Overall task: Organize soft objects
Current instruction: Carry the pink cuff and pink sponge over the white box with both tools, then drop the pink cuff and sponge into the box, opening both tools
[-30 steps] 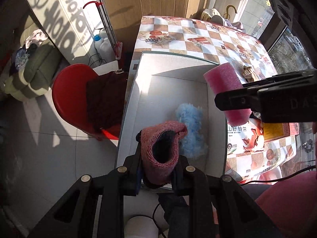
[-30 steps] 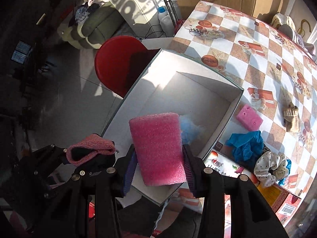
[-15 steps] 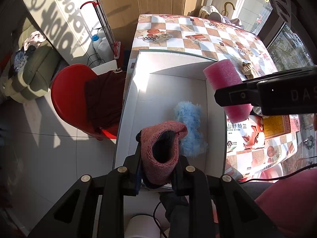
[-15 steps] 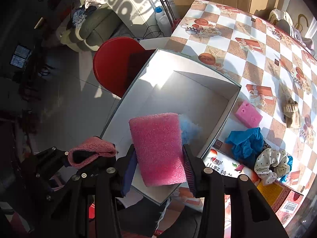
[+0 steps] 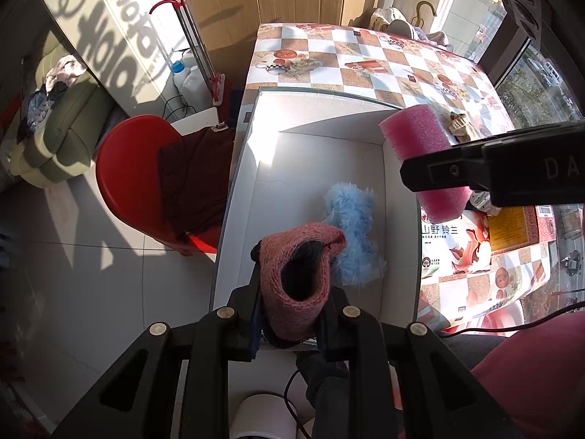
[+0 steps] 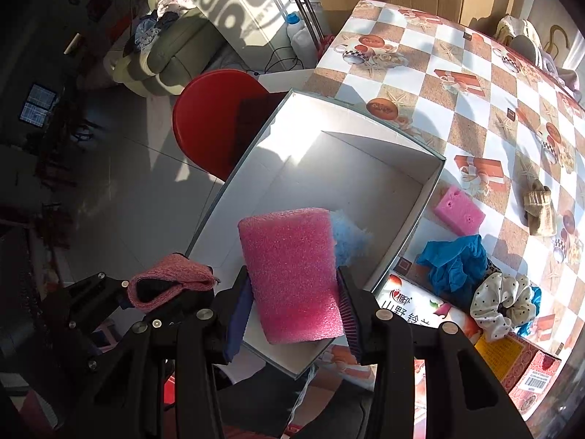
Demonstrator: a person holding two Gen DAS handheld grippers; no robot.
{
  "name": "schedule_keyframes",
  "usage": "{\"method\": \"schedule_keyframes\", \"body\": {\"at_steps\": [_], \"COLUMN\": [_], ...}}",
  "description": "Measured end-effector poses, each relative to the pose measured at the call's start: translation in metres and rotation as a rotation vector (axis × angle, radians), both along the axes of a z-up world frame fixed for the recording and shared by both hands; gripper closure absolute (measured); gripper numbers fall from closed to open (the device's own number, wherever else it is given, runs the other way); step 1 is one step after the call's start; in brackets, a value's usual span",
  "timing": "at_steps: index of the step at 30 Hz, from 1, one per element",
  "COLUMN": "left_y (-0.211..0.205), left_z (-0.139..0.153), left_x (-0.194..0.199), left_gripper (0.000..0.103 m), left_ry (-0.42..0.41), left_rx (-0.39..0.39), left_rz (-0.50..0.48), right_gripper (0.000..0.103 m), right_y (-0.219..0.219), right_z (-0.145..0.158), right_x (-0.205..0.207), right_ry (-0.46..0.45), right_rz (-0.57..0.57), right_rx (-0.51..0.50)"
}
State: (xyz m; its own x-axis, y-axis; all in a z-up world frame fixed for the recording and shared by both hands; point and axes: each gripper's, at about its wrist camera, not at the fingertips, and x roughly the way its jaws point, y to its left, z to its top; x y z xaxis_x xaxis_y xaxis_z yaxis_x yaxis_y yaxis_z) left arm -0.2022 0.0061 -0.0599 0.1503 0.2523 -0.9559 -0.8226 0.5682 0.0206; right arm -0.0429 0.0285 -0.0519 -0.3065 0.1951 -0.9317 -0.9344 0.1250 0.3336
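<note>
Almost nothing has changed over the last second: both tools hold the same pose above the white box (image 5: 256,190), and only the framing has drifted a touch. The left tool (image 5: 294,314) is clamped on a pink knitted sock (image 5: 299,278) with a dark lining, low in the centre of the left wrist view, over the near end of the box. The right tool (image 6: 292,292) is clamped on a pink foam block (image 6: 292,274), which in its own view sits at lower centre, hanging above the box's near corner. A fluffy blue item (image 5: 353,234) already lies inside the box, just beyond the sock.

Judging by this stillness, both pieces are poised for release into the box, not yet dropped. Still out on the checkered worktop (image 6: 420,55), right of the box: a smaller pink foam piece (image 6: 459,210), a blue cloth (image 6: 453,263), a dotted scrunchie (image 6: 501,303) and a beige sock (image 6: 541,208)
</note>
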Motion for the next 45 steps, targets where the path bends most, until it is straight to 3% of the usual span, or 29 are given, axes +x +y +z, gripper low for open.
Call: {"method": "schedule_keyframes", "body": {"at_steps": [20,23,25,26,27,28,29,30,32,34,45], "left_y": [0.005,0.006,0.006,0.007,0.007,0.007,0.007,0.008,0.009,0.01,0.004], "left_z": [0.006,0.011,0.014,0.016,0.017,0.018,0.018,0.017,0.016,0.017,0.018], "left_x": [-0.003,-0.003,-0.003,-0.003,-0.003,-0.002,-0.002,-0.003,-0.005,-0.007,-0.008], "left_gripper": [0.075,0.054,0.021,0.017,0.016,0.014,0.012,0.003,0.0,0.0,0.0], "left_ry": [-0.002,-0.004,-0.009,-0.014,-0.017,-0.018,-0.017,-0.018,-0.03,-0.048,-0.066], "left_rx": [0.016,0.043,0.058,0.067,0.071,0.072,0.072,0.069,0.064,0.059,0.052], "left_rz": [0.015,0.016,0.019,0.022,0.022,0.023,0.027,0.031,0.045,0.057,0.065], "right_gripper": [0.057,0.057,0.056,0.056,0.049,0.031,0.022,0.011,0.01,0.0,0.0], "right_y": [0.004,0.004,0.004,0.004,0.004,0.004,0.003,0.003,0.003,0.003,0.0], "right_z": [0.003,0.004,0.004,0.004,0.004,0.004,0.004,0.006,0.008,0.008,-0.001], "right_x": [-0.003,-0.003,-0.003,-0.003,-0.003,-0.002,-0.002,0.0,0.002,0.005,0.015], "right_ry": [0.012,0.017,0.023,0.027,0.029,0.03,0.03,0.032,0.034,0.03,0.051], "right_rz": [0.007,0.006,0.005,0.003,0.001,-0.002,-0.009,-0.017,-0.033,-0.048,-0.096], "right_rx": [0.021,0.024,0.024,0.024,0.022,0.021,0.023,0.026,0.035,0.039,-0.003]}}
